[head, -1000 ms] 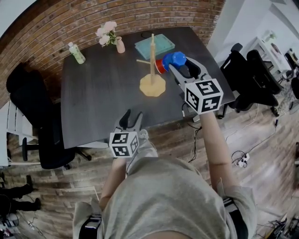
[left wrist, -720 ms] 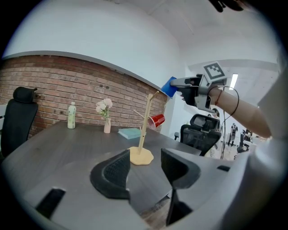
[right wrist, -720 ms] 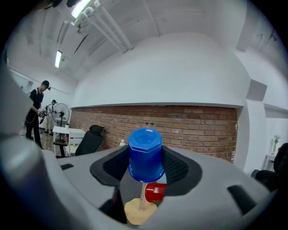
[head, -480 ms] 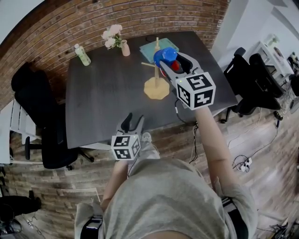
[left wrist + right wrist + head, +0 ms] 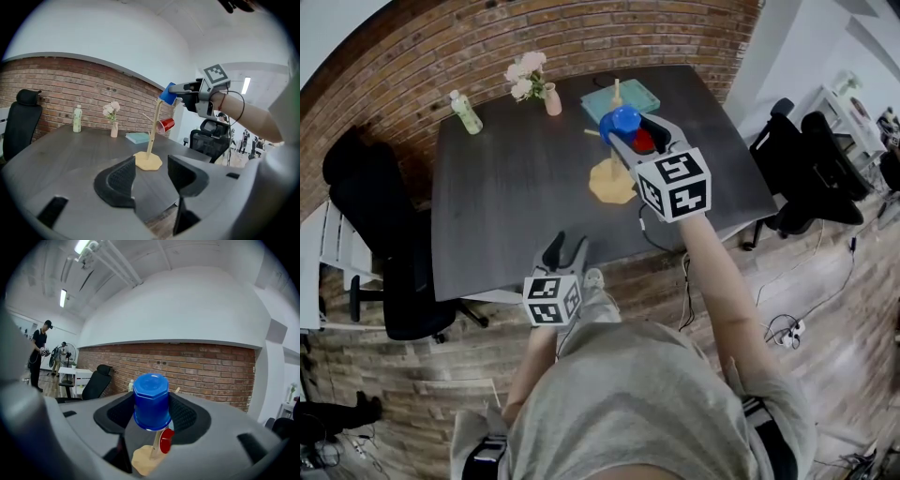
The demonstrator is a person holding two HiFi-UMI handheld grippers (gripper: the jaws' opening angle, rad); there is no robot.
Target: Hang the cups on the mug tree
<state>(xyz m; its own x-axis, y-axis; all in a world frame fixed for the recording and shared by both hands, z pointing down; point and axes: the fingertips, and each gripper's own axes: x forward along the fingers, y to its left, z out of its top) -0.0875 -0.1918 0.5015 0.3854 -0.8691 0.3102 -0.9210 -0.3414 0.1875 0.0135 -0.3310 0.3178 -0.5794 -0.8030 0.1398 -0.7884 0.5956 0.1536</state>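
The right gripper (image 5: 152,417), raised on an outstretched arm, is clamped on an inverted blue plastic cup (image 5: 151,401): its two black ribbed pads press the cup's sides, with the flat base uppermost and the wider rim below. In the head view this gripper (image 5: 624,129) holds the blue plastic cup (image 5: 619,121) at the top of a pale wooden mug tree (image 5: 611,181). In the left gripper view the cup (image 5: 168,95) sits tilted at the tip of the tree's upright pole (image 5: 153,126); whether rim and pole touch cannot be told. A red plastic cup (image 5: 166,125) hangs from a side peg lower on the tree and shows below the blue cup in the right gripper view (image 5: 166,440) and beside it in the head view (image 5: 645,141). The left gripper (image 5: 150,176) has its jaws apart with nothing between them, and it is held low at the near edge (image 5: 566,246) of the dark grey table (image 5: 506,206), well apart from the tree. The tree's flat base stands on the table's far right part. Behind it lies a flat teal object (image 5: 641,93). Farther left along the far edge stand a pink vase of pale flowers (image 5: 552,99) and a green bottle (image 5: 466,112). A black office chair (image 5: 384,244) stands at the table's left side, and a red brick wall (image 5: 581,33) runs behind the table.
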